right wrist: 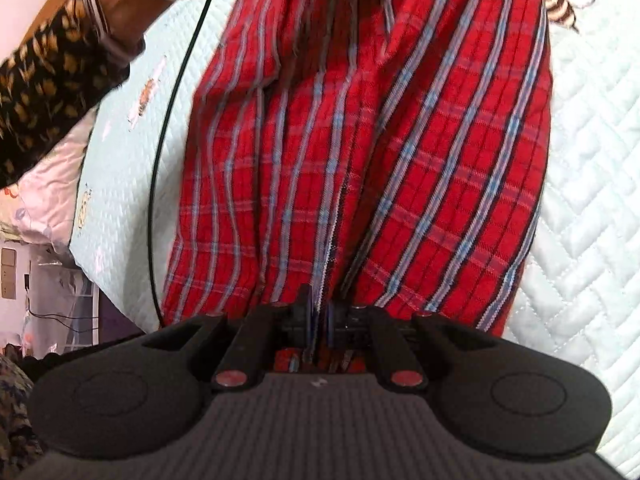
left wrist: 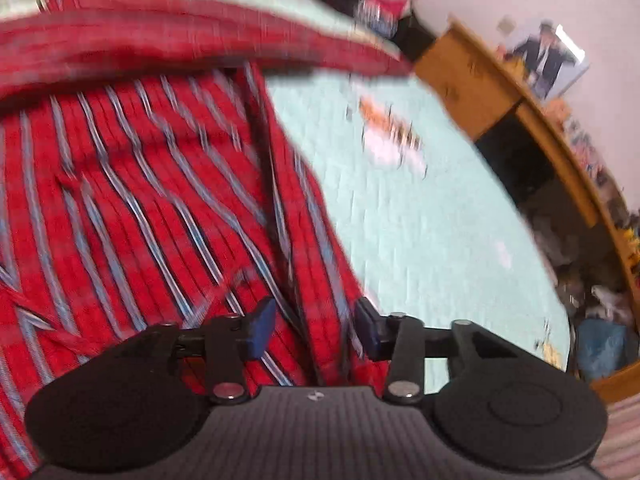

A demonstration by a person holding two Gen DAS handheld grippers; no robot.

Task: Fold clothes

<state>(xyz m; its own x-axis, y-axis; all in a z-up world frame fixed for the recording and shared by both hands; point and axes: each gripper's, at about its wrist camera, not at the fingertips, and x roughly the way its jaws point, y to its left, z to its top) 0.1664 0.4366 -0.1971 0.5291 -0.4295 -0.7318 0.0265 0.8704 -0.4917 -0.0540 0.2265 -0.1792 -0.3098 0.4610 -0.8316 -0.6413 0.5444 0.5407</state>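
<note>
Red plaid pyjama trousers (left wrist: 132,200) with blue and white stripes lie on a pale quilted bed cover (left wrist: 420,220). In the left wrist view an edge of the cloth runs between the blue pads (left wrist: 262,328) of my left gripper (left wrist: 316,330), which is open and not pinching it. A raised band of the same cloth crosses the top of that blurred view. In the right wrist view the trousers (right wrist: 360,140) stretch away from my right gripper (right wrist: 320,314), which is shut on their near hem. A person's hand and patterned sleeve (right wrist: 48,76) hold the other gripper at the far end.
A wooden shelf unit (left wrist: 472,80) with a picture and clutter stands beside the bed. Folded dark clothes (left wrist: 376,8) lie at the bed's far end. A black cable (right wrist: 160,168) hangs across the cover. A small striped toy (right wrist: 564,4) lies at the upper right.
</note>
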